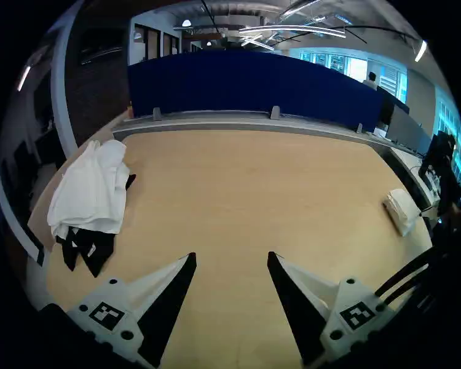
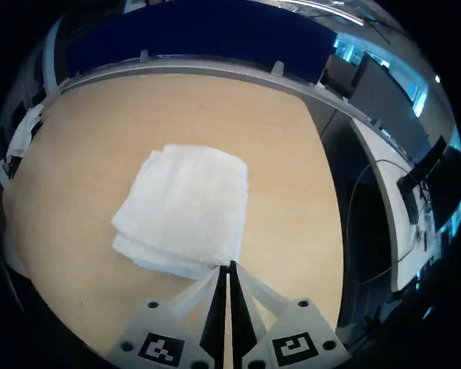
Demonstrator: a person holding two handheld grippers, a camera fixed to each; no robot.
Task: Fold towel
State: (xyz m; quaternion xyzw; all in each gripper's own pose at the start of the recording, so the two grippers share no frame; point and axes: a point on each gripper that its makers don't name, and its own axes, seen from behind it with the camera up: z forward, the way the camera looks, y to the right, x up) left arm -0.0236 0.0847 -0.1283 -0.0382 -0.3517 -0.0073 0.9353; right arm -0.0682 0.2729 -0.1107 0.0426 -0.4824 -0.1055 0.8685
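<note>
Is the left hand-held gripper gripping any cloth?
No, the left hand-held gripper stands open above the light wooden tabletop.

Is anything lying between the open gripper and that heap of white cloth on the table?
Nothing visible. Bare tabletop separates the left gripper from the white cloth heap; black fabric pokes out under its near edge.

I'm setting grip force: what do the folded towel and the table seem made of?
Folded towel: looks like white terry cloth, soft and matte, with a nubby surface and layered edges.
Table: probably light wood-look laminate, smooth, with faint grain; could be real wood.
</note>
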